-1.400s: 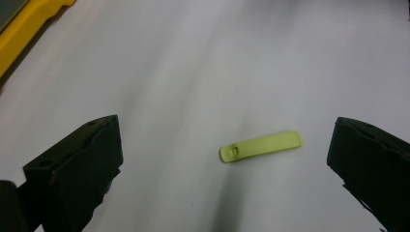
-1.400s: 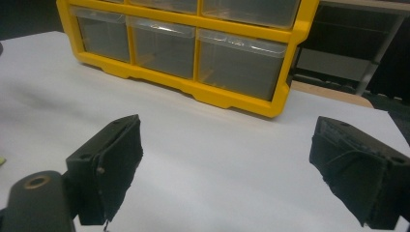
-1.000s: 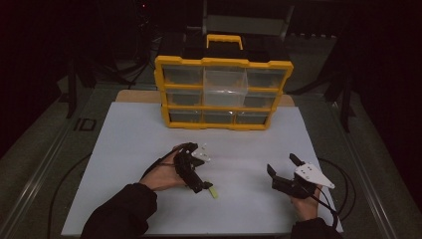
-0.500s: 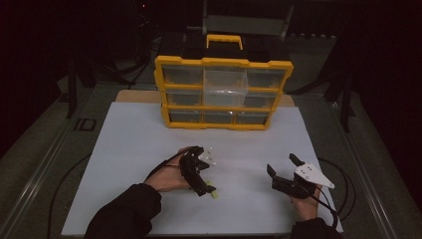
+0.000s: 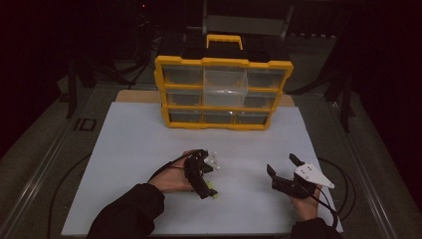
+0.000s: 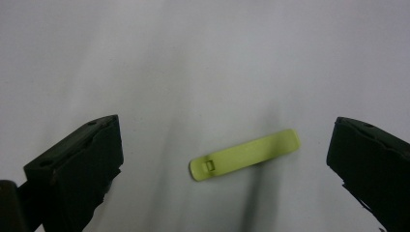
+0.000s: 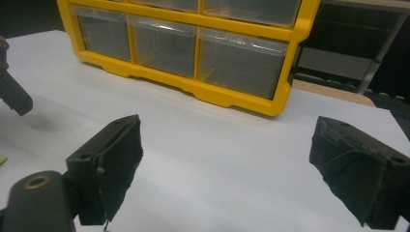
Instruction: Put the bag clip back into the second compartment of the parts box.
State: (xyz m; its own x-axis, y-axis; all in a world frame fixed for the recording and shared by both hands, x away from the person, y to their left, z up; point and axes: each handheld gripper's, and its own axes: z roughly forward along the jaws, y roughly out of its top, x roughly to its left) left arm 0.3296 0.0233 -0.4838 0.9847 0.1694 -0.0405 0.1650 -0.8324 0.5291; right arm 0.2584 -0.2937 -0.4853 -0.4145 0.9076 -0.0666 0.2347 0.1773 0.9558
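step: likely pre-grasp | left gripper point(image 6: 227, 159) released, jaws either side of yellow-green clip point(image 6: 245, 154) on worktop point(image 5: 139, 149) | right gripper point(image 7: 227, 164) released, empty | next: lower, clench

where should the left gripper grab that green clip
Grip the green clip across its narrow width near the middle, coming straight down from above. It lies flat on the white sheet, long and thin, between the open left gripper jaws, so turning the gripper to span its short sides looks best.
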